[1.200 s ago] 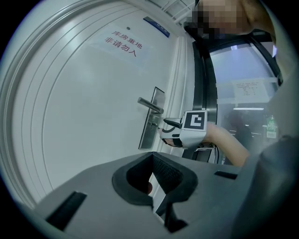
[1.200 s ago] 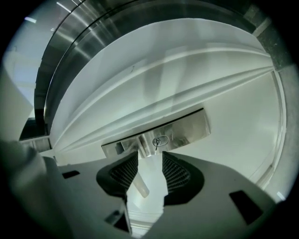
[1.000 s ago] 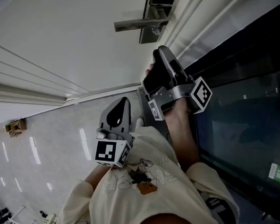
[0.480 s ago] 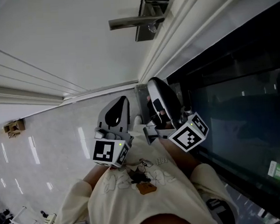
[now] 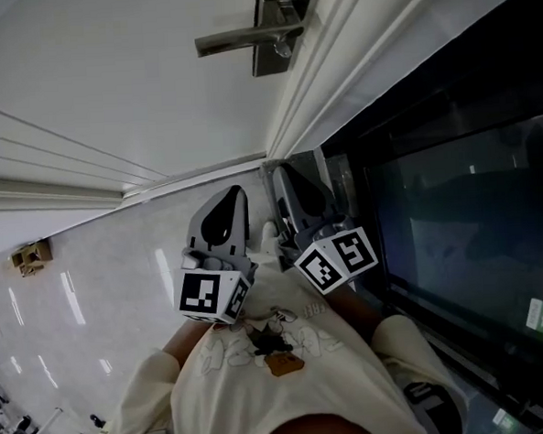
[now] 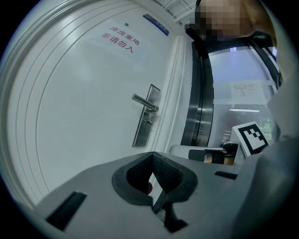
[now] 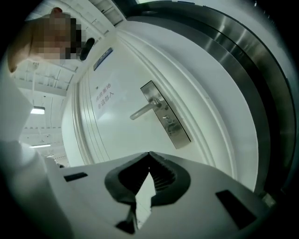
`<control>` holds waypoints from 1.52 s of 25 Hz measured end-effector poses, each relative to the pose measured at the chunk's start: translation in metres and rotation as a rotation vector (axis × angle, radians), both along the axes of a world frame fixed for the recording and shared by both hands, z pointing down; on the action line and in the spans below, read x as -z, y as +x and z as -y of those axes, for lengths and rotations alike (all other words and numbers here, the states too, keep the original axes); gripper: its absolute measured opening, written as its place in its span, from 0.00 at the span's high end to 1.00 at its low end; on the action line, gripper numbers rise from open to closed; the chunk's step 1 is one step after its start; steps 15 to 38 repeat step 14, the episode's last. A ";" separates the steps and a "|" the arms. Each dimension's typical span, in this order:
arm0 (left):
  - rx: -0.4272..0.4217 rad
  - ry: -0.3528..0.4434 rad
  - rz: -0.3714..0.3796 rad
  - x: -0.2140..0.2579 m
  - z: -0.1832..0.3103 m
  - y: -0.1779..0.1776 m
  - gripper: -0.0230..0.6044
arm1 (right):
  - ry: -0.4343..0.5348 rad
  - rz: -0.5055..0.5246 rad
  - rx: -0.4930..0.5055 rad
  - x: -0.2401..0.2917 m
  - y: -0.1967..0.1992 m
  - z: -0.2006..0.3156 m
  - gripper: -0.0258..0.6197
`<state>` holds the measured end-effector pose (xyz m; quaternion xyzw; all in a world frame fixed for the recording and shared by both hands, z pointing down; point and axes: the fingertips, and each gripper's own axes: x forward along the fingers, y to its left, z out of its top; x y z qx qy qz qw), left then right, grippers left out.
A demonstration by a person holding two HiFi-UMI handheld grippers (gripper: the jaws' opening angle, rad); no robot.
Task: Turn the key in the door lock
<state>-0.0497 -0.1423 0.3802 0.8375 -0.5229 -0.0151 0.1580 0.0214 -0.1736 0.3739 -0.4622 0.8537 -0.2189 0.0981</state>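
Holding grey plastic left gripper low against cream printed shirt, jaws clenched tip to tip, gripping nothing. Holding matching grey right gripper just beside it, rolled so its marker cube is facing upward in the head view, jaws likewise clenched and empty. Pointing both toward tall white panelled door. Noting long brushed-steel plate at door's latch edge, next to white frame, with silver lever handle jutting across it. Spotting small lock cylinder just below lever on plate, well apart from both grippers. Failing to make out key itself: too small. Standing on pale glossy floor, beside dark glass panel.
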 end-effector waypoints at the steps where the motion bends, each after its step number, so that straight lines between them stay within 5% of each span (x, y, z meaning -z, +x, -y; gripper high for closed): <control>1: 0.000 -0.002 0.001 -0.001 -0.001 0.001 0.95 | -0.004 -0.006 0.009 -0.002 -0.002 -0.001 0.95; 38: 0.032 -0.040 -0.002 -0.010 -0.009 -0.003 0.95 | -0.048 -0.079 0.041 -0.023 -0.010 -0.016 0.95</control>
